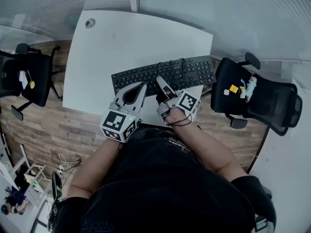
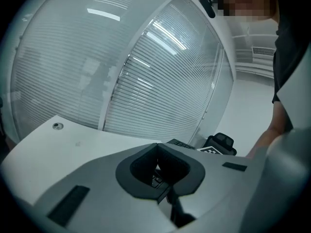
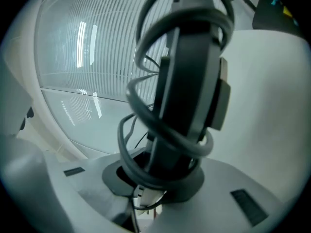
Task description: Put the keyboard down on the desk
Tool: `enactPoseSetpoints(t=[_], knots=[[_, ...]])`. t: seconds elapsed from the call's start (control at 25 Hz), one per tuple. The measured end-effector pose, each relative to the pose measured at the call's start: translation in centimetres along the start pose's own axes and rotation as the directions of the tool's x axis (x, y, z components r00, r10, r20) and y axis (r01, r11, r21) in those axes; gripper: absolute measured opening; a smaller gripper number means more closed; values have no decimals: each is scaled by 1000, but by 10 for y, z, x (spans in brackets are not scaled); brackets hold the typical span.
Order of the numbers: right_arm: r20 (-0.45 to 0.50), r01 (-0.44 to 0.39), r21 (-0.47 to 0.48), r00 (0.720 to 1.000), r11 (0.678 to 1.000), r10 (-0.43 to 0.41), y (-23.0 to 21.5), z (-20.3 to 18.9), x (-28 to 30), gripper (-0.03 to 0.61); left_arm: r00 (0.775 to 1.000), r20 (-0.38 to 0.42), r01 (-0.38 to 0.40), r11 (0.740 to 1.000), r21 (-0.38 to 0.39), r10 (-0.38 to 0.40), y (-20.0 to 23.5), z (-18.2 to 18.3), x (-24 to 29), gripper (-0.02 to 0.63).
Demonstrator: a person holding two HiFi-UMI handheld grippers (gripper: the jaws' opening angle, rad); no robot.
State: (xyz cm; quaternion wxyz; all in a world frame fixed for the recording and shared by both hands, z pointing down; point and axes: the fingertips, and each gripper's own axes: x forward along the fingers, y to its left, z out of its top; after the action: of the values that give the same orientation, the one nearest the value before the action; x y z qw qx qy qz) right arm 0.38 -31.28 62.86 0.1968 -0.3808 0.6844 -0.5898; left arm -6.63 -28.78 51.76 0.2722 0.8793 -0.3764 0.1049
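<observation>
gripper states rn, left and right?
Left gripper: closed, fingers together above the keyboard keys; nothing seen between them.
Right gripper: closed on the keyboard's near edge.

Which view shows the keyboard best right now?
Head view: the whole keyboard shows over the desk's near edge. Left gripper view catches only a sliver of it. Right gripper view shows it edge-on, wrapped in its cable, between the right gripper's jaws.
</observation>
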Motion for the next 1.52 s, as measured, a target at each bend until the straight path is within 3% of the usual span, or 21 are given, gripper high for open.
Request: enactPoseSetpoints(t=[0.12,0.24,0.36,0.64,1.08,1.52], knots=[[5,85,116,996,990,-86,-25,-14,5,95,1000,-21,10,1000,-20,-10,9,-6,6,15],[-5,155,153,988,976,-156,-45,-23,7,95,999,-37,8,999,-35,-9,20,-11,8,15],[10,135,174,990,976,-138,-54,-28,14,95,999,-52,2,999,-42,-4,32,-16,10,15],[34,200,210,977,957,-212,-84,-33,28,95,996,-90,-29,998,-55,24,65,-30,13,15],[62,228,261,966,938,-252,-100,-35,38,95,993,-118,0,998,-59,-7,71,-35,16,15],[14,242,268,967,932,-255,-98,-39,43,181,992,-127,-3,997,-71,-6,68,-39,19,15]])
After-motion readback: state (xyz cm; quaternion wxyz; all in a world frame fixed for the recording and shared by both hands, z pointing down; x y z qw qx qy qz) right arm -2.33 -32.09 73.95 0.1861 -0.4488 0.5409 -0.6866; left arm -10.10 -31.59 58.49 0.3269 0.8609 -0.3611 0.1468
